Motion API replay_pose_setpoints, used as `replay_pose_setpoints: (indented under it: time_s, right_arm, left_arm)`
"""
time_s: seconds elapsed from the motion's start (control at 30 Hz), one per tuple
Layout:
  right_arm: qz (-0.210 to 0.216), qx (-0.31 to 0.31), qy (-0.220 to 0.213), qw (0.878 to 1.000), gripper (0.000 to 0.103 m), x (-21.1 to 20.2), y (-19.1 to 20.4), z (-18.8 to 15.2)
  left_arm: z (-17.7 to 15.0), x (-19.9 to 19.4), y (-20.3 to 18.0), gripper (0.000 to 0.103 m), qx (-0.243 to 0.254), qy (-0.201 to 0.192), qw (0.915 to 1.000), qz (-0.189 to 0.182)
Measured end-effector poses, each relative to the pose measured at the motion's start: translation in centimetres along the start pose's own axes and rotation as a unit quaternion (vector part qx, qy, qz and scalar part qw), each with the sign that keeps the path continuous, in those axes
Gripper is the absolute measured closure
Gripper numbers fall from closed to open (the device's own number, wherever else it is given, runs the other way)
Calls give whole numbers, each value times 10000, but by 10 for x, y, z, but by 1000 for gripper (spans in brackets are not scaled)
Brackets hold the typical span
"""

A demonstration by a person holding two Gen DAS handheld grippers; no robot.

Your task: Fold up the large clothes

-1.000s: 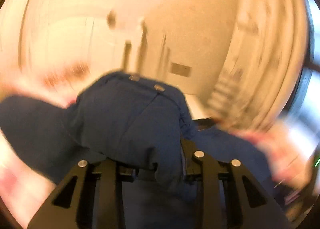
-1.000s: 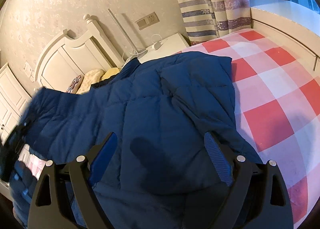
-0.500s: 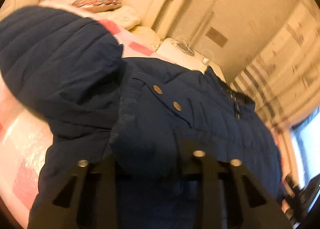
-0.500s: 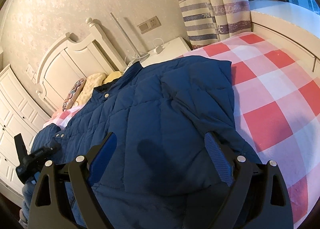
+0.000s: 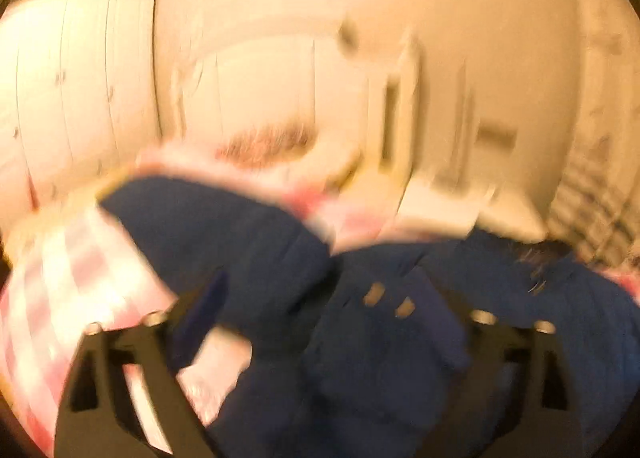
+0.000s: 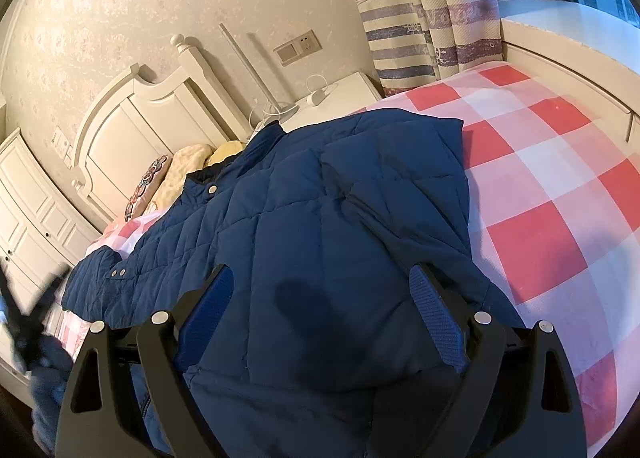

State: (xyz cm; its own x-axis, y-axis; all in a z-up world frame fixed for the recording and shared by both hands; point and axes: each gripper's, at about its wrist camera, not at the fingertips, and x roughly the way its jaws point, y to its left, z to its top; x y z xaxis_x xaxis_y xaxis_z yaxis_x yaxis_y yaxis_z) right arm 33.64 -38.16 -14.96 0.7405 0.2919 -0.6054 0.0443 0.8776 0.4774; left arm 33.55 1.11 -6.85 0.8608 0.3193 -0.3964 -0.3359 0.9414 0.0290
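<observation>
A bedroom with pale patterned wallpaper holds a bed (image 6: 552, 193) under a red, pink and white checked cover, a white headboard (image 6: 132, 117) at its far end and a striped curtain (image 6: 420, 17) by the window. A white nightstand (image 6: 344, 89) with a cable on it stands between headboard and curtain, and pillows (image 6: 180, 173) lie against the headboard.

A blue quilted jacket (image 6: 320, 217) lies spread over the bed, ahead of and beneath the right gripper (image 6: 324, 306). That gripper's jaws stand wide apart above the jacket's near hem; the fabric passes under the gap between them, and the blue pads (image 6: 436, 318) press on nothing. The collar lies far ahead of it, towards the pillows; a sleeve cuff with two snaps (image 6: 118, 272) lies ahead to its left.

The left wrist view is smeared by motion. The left gripper (image 5: 332, 314) has just been opening and its jaws are now spread wide. The jacket (image 5: 380, 338) sits in the gap, a fold with two metal snaps (image 5: 390, 300) just ahead of the tips, but the fingers (image 5: 200, 306) are clear of the cloth. Checked cover (image 5: 80, 278) shows to this gripper's left, and blurred white cupboard doors (image 5: 80, 97) stand far ahead. In the right wrist view, a blurred black shape at the far left edge may be the left gripper, but I cannot tell for certain.
</observation>
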Motion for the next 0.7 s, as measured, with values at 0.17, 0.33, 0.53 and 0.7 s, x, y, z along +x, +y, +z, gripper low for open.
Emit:
replay_pose_setpoints:
  time_s: [0.17, 0.33, 0.53, 0.7]
  right_arm:
    - [-19, -10, 1, 10000, 16, 0, 1, 0]
    - [-33, -19, 19, 10000, 16, 1, 1, -1]
    - [-124, -52, 69, 9999, 16, 0, 3, 0]
    - [-959, -808, -90, 9921, 16, -7, 51, 2]
  left_arm:
    - [-17, 22, -70, 2, 1593, 866, 9790, -936]
    - [-59, 78, -68, 2, 1496, 2079, 9584, -1260]
    - [-63, 78, -62, 2, 1478, 2109, 9585, -1222]
    - [-59, 77, -62, 2, 1438, 2120, 9586, -1240]
